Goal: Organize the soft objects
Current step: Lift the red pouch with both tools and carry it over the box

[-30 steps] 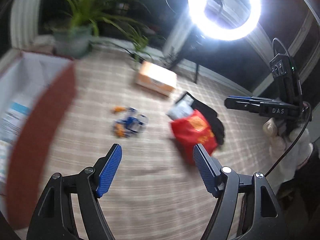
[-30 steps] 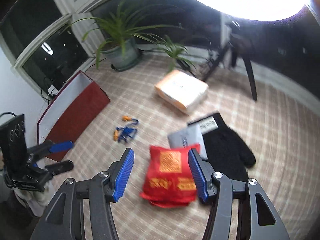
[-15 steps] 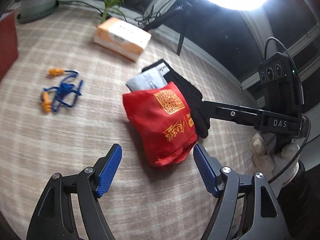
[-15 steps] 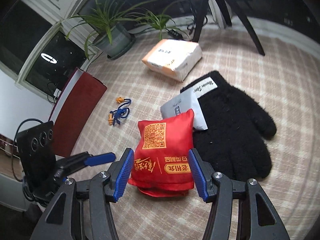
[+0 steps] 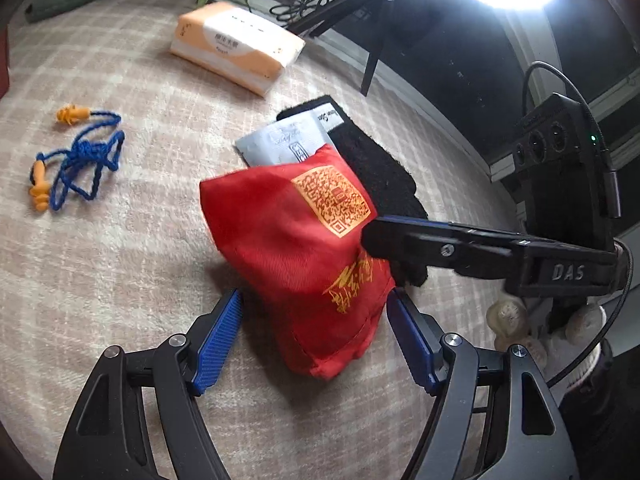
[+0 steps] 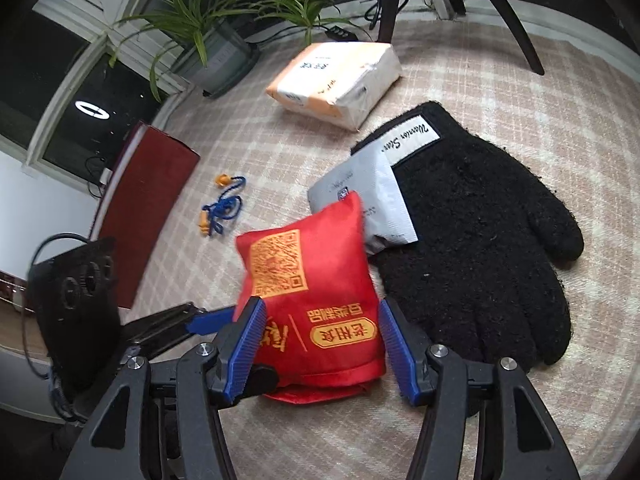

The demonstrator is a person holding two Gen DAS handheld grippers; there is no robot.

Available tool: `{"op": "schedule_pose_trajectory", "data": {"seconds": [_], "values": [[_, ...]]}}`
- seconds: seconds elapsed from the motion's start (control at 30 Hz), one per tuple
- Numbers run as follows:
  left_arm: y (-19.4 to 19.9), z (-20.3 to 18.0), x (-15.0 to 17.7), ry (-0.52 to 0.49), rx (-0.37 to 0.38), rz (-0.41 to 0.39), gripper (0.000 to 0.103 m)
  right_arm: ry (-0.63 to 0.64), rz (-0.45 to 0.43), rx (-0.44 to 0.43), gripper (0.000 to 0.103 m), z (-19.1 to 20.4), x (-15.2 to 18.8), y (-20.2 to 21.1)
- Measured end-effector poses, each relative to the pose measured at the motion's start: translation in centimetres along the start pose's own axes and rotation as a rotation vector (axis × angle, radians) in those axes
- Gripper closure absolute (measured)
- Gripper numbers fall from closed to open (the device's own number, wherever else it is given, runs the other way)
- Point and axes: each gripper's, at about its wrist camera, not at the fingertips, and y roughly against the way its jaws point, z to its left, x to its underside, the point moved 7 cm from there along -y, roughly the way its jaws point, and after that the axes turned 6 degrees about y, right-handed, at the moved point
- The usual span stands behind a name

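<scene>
A red cloth pouch [image 5: 296, 248] with gold print lies on the checked rug; it also shows in the right wrist view [image 6: 308, 292]. My left gripper [image 5: 316, 340] is open with the pouch's near end between its blue pads. My right gripper [image 6: 320, 340] is open and straddles the pouch's other end; its fingers [image 5: 404, 236] reach over the pouch in the left wrist view. A black fuzzy glove [image 6: 472, 232] lies beside the pouch, with a grey packet [image 6: 364, 196] partly under both.
Orange earplugs on a blue cord [image 5: 76, 160] lie left of the pouch. An orange tissue pack [image 5: 236, 46] lies farther back. A dark red box [image 6: 148, 208] stands at the rug's left edge. Potted plants [image 6: 216, 52] and tripod legs [image 6: 516, 12] stand at the back.
Both grippers have moved down and closer to the red pouch, from hovering well above the rug to straddling it from opposite ends. The jaws stayed open.
</scene>
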Motion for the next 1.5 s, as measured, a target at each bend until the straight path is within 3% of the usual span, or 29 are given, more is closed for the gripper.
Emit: {"op": "schedule_pose_trajectory", "data": {"seconds": [0.33, 0.8, 1.07, 1.5], "values": [[-0.9, 0.4, -0.4, -0.052, -0.083, -0.043, 0.041, -0.054, 0.012, -0.076, 0.046, -0.3, 0.5, -1.4], [3.4, -0.2, 0.0, -0.097, -0.029, -0.111, 0.044, -0.043, -0.052, -0.089, 0.048, 3.0, 0.5, 0.5], [8.0, -0.4, -0.8, -0.126, -0.019, -0.175, 0.044, 0.012, -0.101, -0.093, 0.048, 7.6, -1.4, 2.3], [19.1, 3.3, -2.2, -0.117, -0.047, -0.341, 0.044, 0.185, -0.141, -0.124, 0.048, 20.1, -7.2, 2.3]]}}
